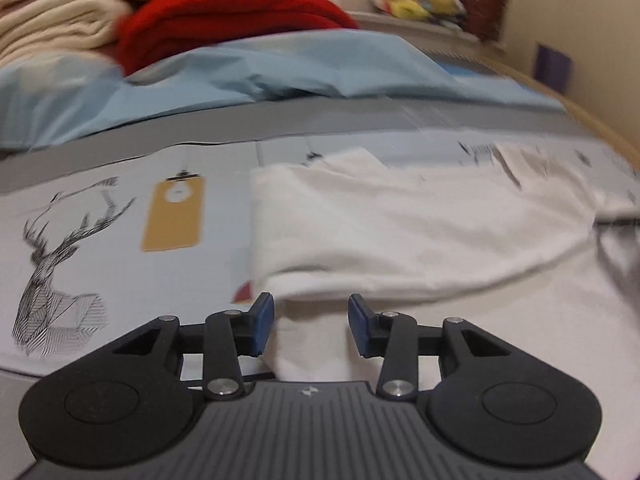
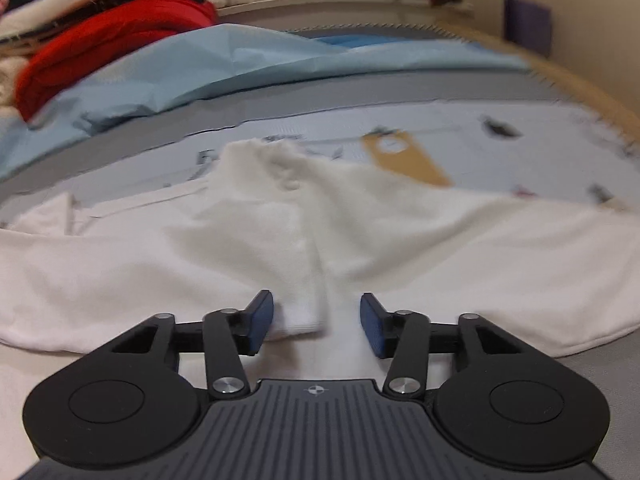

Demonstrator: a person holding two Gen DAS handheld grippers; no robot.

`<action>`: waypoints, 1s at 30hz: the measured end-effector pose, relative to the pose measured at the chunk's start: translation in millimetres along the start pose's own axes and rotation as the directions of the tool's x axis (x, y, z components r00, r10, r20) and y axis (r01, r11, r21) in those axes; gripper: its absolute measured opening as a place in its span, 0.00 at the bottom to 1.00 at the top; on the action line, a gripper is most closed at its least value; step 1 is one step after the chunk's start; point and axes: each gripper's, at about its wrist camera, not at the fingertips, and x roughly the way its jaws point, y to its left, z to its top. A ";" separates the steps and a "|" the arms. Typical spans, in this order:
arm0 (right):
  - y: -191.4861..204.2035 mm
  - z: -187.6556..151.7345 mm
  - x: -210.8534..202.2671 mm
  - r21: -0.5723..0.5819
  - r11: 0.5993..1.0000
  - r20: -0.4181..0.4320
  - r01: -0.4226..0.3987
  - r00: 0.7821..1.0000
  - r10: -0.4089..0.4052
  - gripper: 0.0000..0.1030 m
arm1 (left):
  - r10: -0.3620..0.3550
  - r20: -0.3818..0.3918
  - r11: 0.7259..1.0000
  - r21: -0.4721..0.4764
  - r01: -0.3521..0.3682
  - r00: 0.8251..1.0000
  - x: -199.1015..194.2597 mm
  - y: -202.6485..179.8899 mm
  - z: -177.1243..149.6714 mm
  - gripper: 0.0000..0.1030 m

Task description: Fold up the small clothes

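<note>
The left gripper (image 1: 310, 326) hovers with jaws apart and nothing pinched, just short of a folded edge of the one white garment (image 1: 420, 232). The right gripper (image 2: 316, 324) also has its jaws apart, a ribbed sleeve cuff (image 2: 304, 318) lying loose between them, probably laid inward as a fold. The garment lies spread on the printed bedsheet (image 1: 120, 240); beyond sit one red folded pile (image 1: 232, 24) and one blue cover (image 2: 240, 64).
</note>
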 end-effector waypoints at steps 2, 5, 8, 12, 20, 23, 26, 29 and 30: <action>2.0 7.4 -16.0 -0.034 0.999 0.048 0.028 0.999 -0.026 0.49 | 0.027 -0.007 0.999 0.032 -0.027 1.000 12.0 -6.5 -5.3 0.43; 14.0 25.3 -34.1 0.014 0.985 0.064 -0.174 0.983 0.173 0.50 | 0.051 0.001 0.999 -0.011 -0.051 0.999 20.4 -3.0 -9.9 0.04; 57.0 49.5 -20.9 0.037 0.876 -0.062 -0.480 0.874 0.482 0.49 | 0.006 0.011 0.991 -0.131 -0.005 1.000 20.8 16.0 -12.4 0.04; 160.7 82.4 2.7 -0.207 0.754 -0.177 -0.623 0.782 0.598 0.49 | -0.076 0.008 0.982 -0.171 0.076 0.997 21.5 30.3 -18.0 0.06; 305.1 84.4 62.5 -0.380 0.658 -0.306 -0.650 0.760 0.574 0.45 | -0.133 0.027 0.971 -0.194 0.136 0.991 21.4 42.6 -19.7 0.00; 323.3 72.8 66.4 -0.471 0.626 -0.295 -0.621 0.780 0.552 0.06 | -0.152 0.021 0.977 -0.145 0.153 0.988 14.3 40.0 -21.0 0.00; 323.4 71.6 61.7 -0.472 0.649 -0.226 -0.597 0.794 0.565 0.05 | -0.166 0.010 0.981 -0.098 0.166 0.986 5.6 39.7 -27.6 0.00; 320.3 77.0 64.5 -0.435 0.697 -0.180 -0.570 0.814 0.553 0.05 | -0.149 0.011 0.985 -0.082 0.150 0.989 1.5 40.7 -30.6 0.00; 321.8 75.3 64.6 -0.446 0.690 -0.191 -0.571 0.813 0.549 0.05 | -0.153 0.033 0.984 -0.086 0.156 0.988 -1.2 41.0 -29.7 0.00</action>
